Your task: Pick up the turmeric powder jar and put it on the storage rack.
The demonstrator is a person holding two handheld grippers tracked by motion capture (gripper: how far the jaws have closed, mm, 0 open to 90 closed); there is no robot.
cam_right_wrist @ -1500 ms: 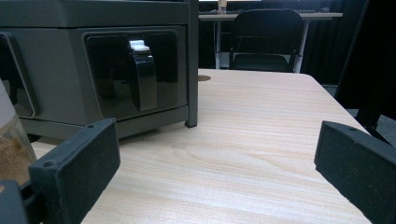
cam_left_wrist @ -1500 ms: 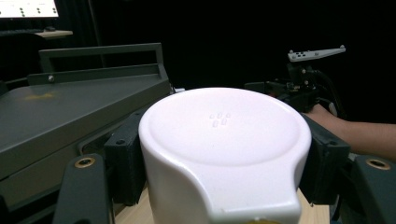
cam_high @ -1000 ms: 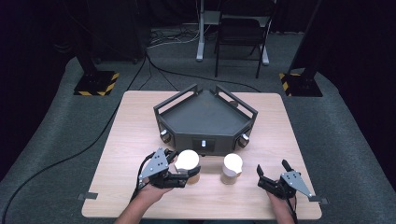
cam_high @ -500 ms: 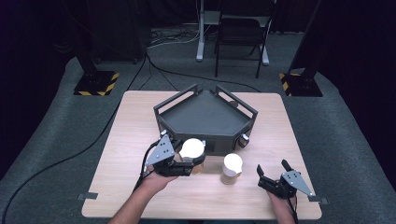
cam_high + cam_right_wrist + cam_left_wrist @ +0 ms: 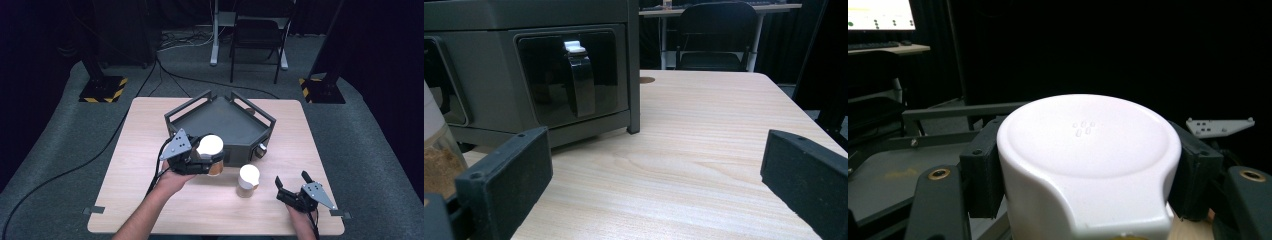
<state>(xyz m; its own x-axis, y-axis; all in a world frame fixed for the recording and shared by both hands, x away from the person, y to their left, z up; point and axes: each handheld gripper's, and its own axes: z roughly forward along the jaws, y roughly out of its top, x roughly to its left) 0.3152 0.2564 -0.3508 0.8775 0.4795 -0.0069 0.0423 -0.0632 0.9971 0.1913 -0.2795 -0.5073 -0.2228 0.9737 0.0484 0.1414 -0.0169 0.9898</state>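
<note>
My left gripper (image 5: 207, 159) is shut on a white-lidded jar (image 5: 210, 152) of brown powder, held off the table at the front wall of the dark grey tray (image 5: 220, 120). In the left gripper view the jar's white lid (image 5: 1088, 145) sits pinched between both black pads (image 5: 982, 175). A second white-lidded jar (image 5: 248, 180) of the same kind stands upright on the wooden table (image 5: 150, 190), just in front of the tray. My right gripper (image 5: 292, 186) rests near the table's front right edge, open, with nothing between its pads (image 5: 506, 175); the second jar's glass side (image 5: 439, 165) shows at its left.
The tray has raised rails, a glossy black latch (image 5: 581, 82) on its front and a round knob (image 5: 260, 149) at one corner. A black chair (image 5: 260, 37) and stand bases with yellow-black tape (image 5: 102, 90) stand on the floor beyond the table.
My left gripper has lifted its jar off the table and carried it away from the person toward the tray's front wall. The right gripper and the second jar have stayed put.
</note>
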